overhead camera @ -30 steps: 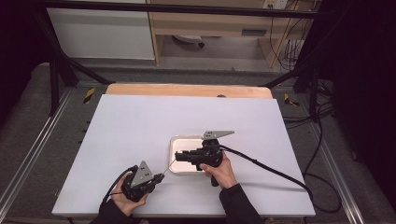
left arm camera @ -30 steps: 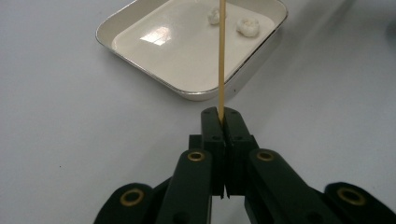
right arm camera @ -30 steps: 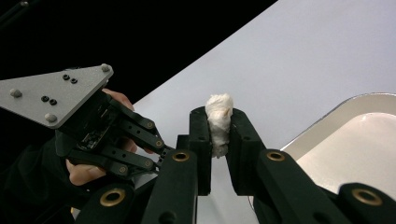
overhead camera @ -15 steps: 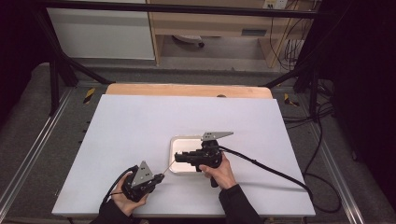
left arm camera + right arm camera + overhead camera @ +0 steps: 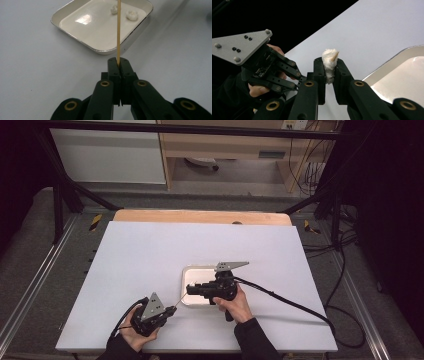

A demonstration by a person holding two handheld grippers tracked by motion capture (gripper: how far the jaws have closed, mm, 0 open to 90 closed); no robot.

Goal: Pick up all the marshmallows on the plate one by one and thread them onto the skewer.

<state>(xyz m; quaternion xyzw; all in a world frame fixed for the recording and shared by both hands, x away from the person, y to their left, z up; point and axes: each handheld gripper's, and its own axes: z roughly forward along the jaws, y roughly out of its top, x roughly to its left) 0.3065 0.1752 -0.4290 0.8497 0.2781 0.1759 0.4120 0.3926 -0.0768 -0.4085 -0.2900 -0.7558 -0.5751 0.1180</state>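
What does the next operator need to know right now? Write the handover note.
Left gripper: shut on a thin wooden skewer that points toward the tray.
Right gripper: shut on a white lump, held near the tray's edge; the skewer's tip pokes out of it.
Tray: two more white lumps lie at its far end.
Done: one lump pierced.
Left: probably slide it farther along, then skewer the other two.

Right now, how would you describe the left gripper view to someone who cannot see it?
Black tongs pinch a thin wooden skewer that points up over a shallow white tray on a pale table. Two small white lumps lie in the tray.
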